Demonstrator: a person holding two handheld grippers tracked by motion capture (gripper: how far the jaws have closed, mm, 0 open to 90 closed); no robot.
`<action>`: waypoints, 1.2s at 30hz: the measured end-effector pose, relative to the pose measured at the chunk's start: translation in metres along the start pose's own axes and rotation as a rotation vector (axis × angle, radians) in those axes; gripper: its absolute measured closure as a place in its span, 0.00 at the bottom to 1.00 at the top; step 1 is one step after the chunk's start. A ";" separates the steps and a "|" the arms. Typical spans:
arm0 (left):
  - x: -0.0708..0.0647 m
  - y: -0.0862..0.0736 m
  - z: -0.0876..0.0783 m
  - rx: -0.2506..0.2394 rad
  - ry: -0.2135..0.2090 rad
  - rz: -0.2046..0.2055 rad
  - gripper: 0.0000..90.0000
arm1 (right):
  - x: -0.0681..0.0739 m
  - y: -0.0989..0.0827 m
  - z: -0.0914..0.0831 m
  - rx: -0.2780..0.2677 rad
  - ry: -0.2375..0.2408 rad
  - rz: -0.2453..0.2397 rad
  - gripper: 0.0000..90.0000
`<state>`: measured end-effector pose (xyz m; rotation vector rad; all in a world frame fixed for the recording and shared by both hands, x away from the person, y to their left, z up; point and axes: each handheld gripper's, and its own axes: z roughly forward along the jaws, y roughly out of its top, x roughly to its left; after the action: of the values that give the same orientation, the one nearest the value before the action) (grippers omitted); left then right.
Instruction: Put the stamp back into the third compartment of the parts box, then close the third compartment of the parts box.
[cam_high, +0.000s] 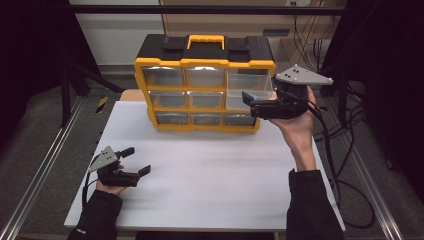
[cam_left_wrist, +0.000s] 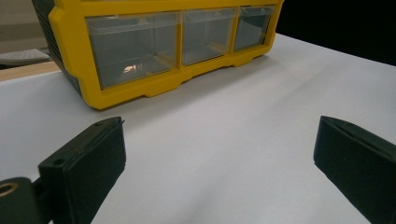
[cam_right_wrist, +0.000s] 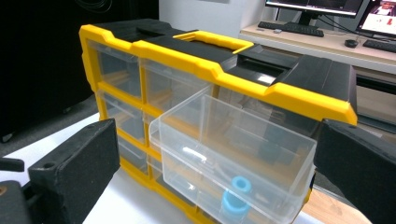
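A yellow and black organizer cabinet (cam_high: 205, 63) with clear drawers in three rows stands at the back of the white tabletop (cam_high: 200, 170). Its top right drawer (cam_high: 250, 82) is pulled out. My right gripper (cam_high: 250, 104) is held level at that drawer's front, open. In the right gripper view the pulled-out drawer (cam_right_wrist: 233, 140) lies just ahead between the wide jaws, untouched, and a blue ring-shaped piece (cam_right_wrist: 236, 196) shows through the clear plastic. My left gripper (cam_high: 139, 160) rests open near the front left of the table, with nothing between its fingers and the cabinet (cam_left_wrist: 140, 88) ahead.
Black cables (cam_high: 345, 130) hang off the table's right side. Metal rails (cam_high: 45, 165) run along the floor on both sides. A desk with a keyboard (cam_right_wrist: 289, 25) and monitors stands behind the cabinet. White tabletop stretches between the two grippers.
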<state>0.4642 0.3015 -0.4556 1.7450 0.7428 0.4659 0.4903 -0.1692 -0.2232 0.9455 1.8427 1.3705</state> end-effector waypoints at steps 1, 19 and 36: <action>0.000 0.000 0.000 0.000 0.000 0.000 0.02 | 0.000 -0.001 0.000 0.000 -0.001 0.000 0.01; 0.000 0.000 0.000 0.001 -0.004 0.002 0.02 | 0.010 -0.020 -0.006 0.012 0.031 -0.002 0.01; 0.000 0.000 0.000 0.000 -0.001 -0.001 0.02 | 0.020 -0.032 -0.011 0.002 0.061 0.000 0.01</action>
<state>0.4642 0.3019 -0.4557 1.7445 0.7424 0.4642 0.4650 -0.1641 -0.2524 0.9137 1.8899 1.4117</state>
